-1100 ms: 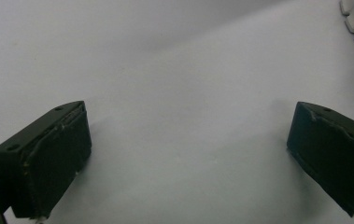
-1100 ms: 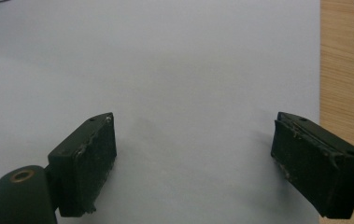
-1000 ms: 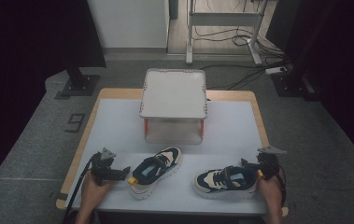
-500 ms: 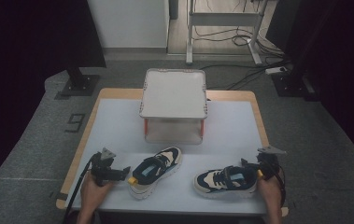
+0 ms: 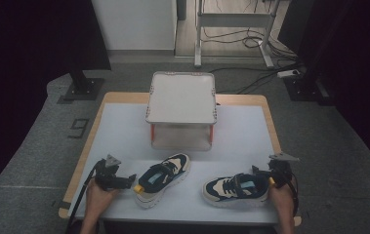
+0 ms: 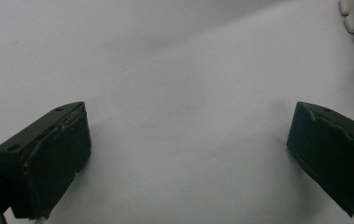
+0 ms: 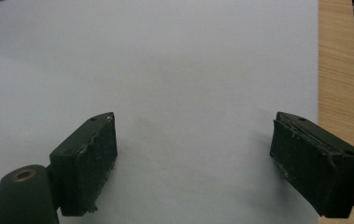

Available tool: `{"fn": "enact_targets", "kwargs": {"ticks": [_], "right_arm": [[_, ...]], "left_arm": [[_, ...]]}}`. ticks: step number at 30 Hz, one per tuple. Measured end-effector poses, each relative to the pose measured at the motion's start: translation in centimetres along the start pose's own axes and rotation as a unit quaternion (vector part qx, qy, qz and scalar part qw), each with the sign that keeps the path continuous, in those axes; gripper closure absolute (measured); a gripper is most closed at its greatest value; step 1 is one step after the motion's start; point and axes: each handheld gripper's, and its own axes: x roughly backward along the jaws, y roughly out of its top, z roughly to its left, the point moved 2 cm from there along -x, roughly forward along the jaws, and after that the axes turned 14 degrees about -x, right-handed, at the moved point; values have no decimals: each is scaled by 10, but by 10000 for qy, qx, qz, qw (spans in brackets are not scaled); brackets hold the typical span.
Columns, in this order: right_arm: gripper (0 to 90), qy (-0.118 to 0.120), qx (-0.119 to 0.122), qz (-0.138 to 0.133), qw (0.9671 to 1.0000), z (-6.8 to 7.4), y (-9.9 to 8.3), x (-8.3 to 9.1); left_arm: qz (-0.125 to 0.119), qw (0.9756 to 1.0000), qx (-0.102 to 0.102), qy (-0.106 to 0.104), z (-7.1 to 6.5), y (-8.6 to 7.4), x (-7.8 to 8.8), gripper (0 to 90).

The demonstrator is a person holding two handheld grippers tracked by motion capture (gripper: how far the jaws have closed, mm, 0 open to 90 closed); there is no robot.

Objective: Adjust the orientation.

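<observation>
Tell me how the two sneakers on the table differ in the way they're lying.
The left sneaker lies at an angle, toe toward the white rack; the right sneaker lies straight across the table, toe pointing left. The left sneaker sits next to the left gripper, the right sneaker next to the right gripper. Both are cream and dark, upright on their soles.

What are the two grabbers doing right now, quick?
Left gripper: open, holding nothing, beside the left shoe.
Right gripper: open, holding nothing, beside the right shoe.
</observation>
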Motion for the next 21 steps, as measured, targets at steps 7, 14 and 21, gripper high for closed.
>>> {"fn": "enact_targets", "kwargs": {"ticks": [7, 14, 21], "right_arm": [[141, -2, 1, -1, 10000, 0, 0, 0], [142, -6, 2, -6, 10000, 0, 0, 0], [143, -9, 2, -8, 10000, 0, 0, 0]], "left_arm": [[-188, 9998, -13, -18, 3, 0, 19, 0], [-385, 9992, -36, -133, 2, -5, 38, 0], [-755, 9965, -21, -356, -2, -9, 64, 0]]}}
